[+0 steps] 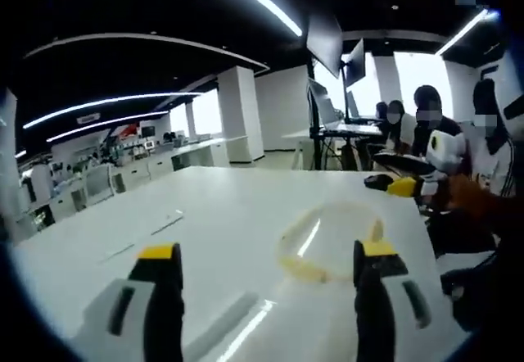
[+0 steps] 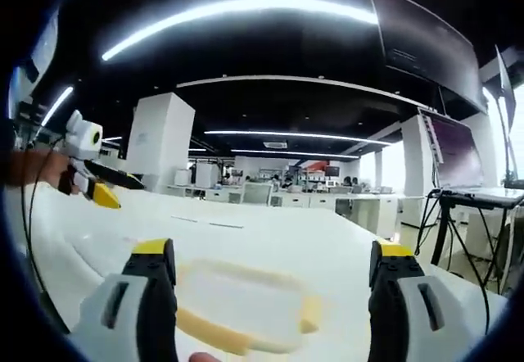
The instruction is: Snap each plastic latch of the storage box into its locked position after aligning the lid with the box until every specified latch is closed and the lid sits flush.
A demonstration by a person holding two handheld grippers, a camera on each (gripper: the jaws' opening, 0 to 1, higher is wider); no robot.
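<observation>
Seemingly, nothing is latched yet. Through the left gripper view, the left gripper (image 1: 270, 276) stands wide open and empty over the white table (image 1: 205, 206), with the clear storage box (image 1: 327, 243), trimmed in yellow, lying just beyond its right jaw. The right gripper (image 1: 409, 186) shows at far right. Through the right gripper view, that gripper is likewise spread and holding nothing, the box near, between its jaws. Next, a jaw must reach a yellow latch (image 2: 309, 313) and press it.

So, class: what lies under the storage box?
The storage box, clear with yellow latches, sits on the white table; bare tabletop shows through it. Its contents are too blurred to tell.
</observation>
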